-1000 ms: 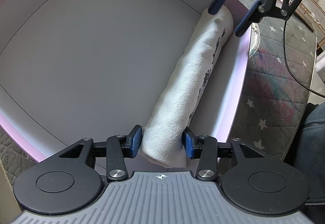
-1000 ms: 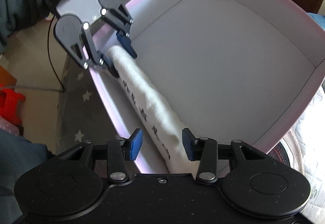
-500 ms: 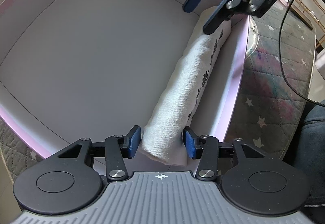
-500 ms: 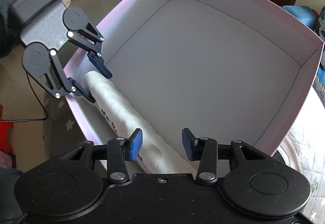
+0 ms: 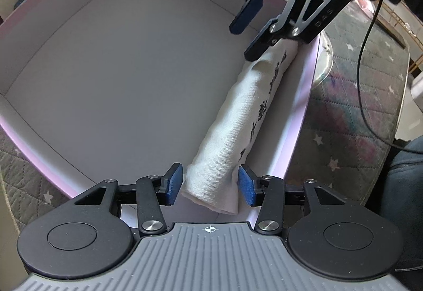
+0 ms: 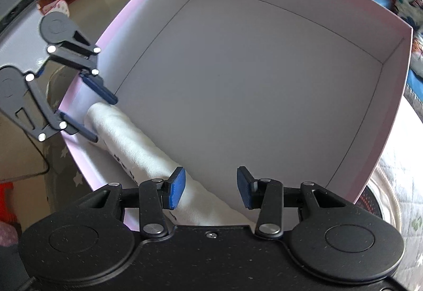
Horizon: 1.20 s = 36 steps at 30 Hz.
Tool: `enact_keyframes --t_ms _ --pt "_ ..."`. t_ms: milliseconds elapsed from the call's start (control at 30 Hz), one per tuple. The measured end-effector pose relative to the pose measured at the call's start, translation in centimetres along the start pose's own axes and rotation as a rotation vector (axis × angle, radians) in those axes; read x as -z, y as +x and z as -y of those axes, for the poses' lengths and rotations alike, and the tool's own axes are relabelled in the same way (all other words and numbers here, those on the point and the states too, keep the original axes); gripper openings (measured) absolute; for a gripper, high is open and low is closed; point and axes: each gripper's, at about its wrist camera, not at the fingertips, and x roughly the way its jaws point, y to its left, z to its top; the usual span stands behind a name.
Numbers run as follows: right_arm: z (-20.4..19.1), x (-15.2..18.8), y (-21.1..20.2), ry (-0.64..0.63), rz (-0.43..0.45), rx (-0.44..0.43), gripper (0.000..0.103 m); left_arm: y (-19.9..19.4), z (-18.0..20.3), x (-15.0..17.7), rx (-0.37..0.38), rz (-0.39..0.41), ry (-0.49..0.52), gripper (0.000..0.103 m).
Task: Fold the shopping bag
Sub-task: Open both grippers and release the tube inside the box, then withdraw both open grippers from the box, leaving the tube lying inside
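Cream canvas shopping bag (image 5: 238, 116), rolled into a long bundle with black lettering, lying inside a wide pink-rimmed cardboard box (image 5: 111, 74), tight along one side wall.

Left gripper (image 5: 210, 184) with blue pads spread on either side of one end of the roll, apparently not pinching it; right gripper (image 6: 211, 186) also spread, above the far end, one pad over cloth, the other over bare box floor. Risks, as a judgement: roll loosening and springing open if nudged; a finger catching the nearby box wall or a fold of cloth when pulled away, dragging the bundle. Little room between roll and wall; broad bare floor on the other side; quilted star-patterned cover (image 5: 351, 116) beyond the rim.
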Motion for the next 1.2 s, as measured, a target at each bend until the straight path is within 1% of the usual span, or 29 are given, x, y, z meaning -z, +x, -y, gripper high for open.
enact_keyframes --t_ms 33,200,233,300,333,367,433,533,633,667,767,800,867,900,1033,1100,1200 --pt "0.0 0.1 0.0 0.003 0.001 0.003 0.046 0.9 0.9 -0.4 -0.007 0.006 -0.004 0.049" --pt "-0.1 0.6 -1.2 0.018 0.033 0.022 0.046 -1.0 1.4 0.0 -0.043 0.064 -0.065 0.049" --pt "-0.4 0.8 -1.6 0.017 0.042 0.028 0.046 -1.6 1.6 0.1 -0.059 0.087 -0.087 0.050" --pt "-0.8 1.1 -2.3 0.016 0.061 0.039 0.047 -2.4 2.1 0.2 -0.081 0.121 -0.127 0.055" --pt "-1.1 1.3 -2.7 0.016 0.071 0.046 0.049 -2.8 2.3 0.3 -0.090 0.141 -0.146 0.055" --pt "-1.5 1.6 -3.2 0.018 0.081 0.052 0.051 -2.4 3.2 0.3 -0.099 0.157 -0.161 0.056" --pt "-2.2 2.2 -4.0 0.025 0.097 0.064 0.051 -2.9 4.4 0.6 -0.109 0.204 -0.211 0.057" --pt "-3.2 3.1 -4.8 0.045 0.108 0.086 0.052 -3.3 6.0 1.0 -0.128 0.232 -0.257 0.061" --pt "-4.4 4.1 -5.2 0.065 0.111 0.106 0.056 -4.1 7.5 1.5 -0.149 0.258 -0.288 0.065" --pt "-4.8 4.4 -5.2 0.071 0.111 0.112 0.058 -3.4 8.5 1.5 -0.149 0.265 -0.294 0.066" --pt "-6.0 5.3 -5.5 0.090 0.113 0.130 0.064 -4.8 9.6 2.2 -0.146 0.305 -0.333 0.074" --pt "-6.4 5.7 -5.5 0.096 0.113 0.136 0.065 -4.5 10.6 2.3 -0.153 0.310 -0.339 0.075" --pt "-7.0 6.5 -5.7 0.115 0.117 0.147 0.071 -3.9 12.3 2.6 -0.175 0.315 -0.348 0.078" --pt "-7.3 6.9 -5.7 0.126 0.120 0.151 0.072 -3.6 12.9 2.7 -0.182 0.313 -0.355 0.078" --pt "-8.2 8.5 -5.7 0.167 0.122 0.157 0.079 -3.0 14.7 3.1 -0.207 0.311 -0.389 0.078" --pt "-8.7 9.1 -5.5 0.180 0.119 0.162 0.080 -2.7 15.3 3.3 -0.224 0.311 -0.407 0.079" --pt "-9.1 10.0 -5.5 0.200 0.113 0.157 0.083 -2.3 15.7 3.6 -0.226 0.319 -0.453 0.079"
